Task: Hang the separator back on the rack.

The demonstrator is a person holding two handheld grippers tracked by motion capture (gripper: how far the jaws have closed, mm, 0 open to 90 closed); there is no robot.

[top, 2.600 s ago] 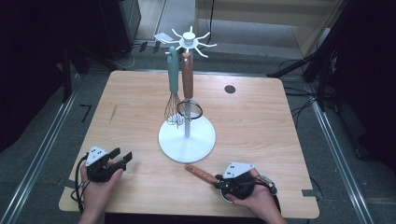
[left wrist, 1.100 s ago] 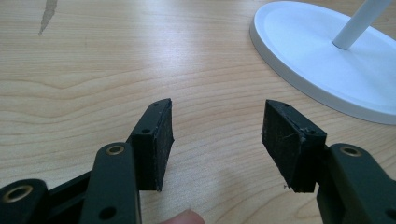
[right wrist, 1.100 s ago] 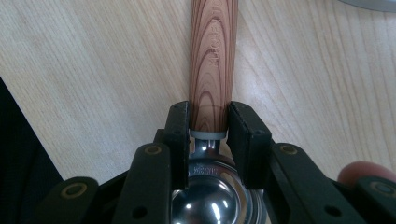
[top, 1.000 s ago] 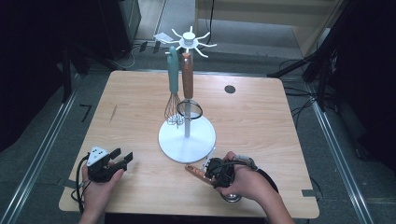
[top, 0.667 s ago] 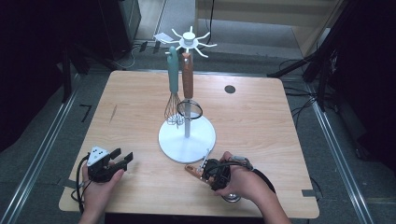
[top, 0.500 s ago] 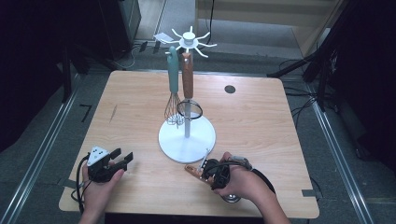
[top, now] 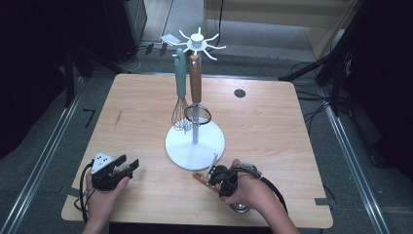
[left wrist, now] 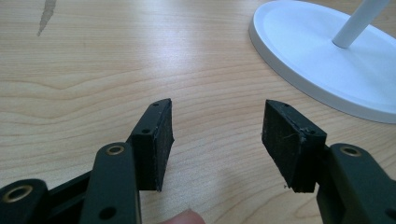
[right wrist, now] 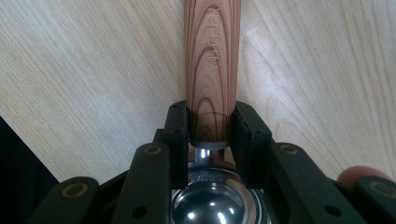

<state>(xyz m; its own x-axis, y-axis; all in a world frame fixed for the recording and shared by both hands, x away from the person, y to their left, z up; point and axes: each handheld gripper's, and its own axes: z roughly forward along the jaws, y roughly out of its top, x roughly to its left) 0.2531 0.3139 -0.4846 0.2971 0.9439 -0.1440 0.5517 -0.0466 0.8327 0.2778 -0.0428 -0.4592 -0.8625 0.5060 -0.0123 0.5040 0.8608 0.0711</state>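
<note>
The right hand-held gripper (right wrist: 211, 133) is clamped on the lower end of the wooden-handled scoop (right wrist: 212, 60), whose long axis runs straight ahead over the desk (top: 272, 126) toward the white rack (top: 195, 141), while the left hand-held gripper (left wrist: 217, 135) gapes empty, farther off.

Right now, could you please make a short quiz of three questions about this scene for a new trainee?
1. True or false: the right gripper is shut on the wooden-handled utensil.
2. How do the left gripper's jaws stand? A. wide apart, nothing between B. shut on a whisk C. shut on a cable
3. What colour is the handle of the whisk hanging on the white stand?

Key: 1 true; 2 A; 3 teal.
</note>
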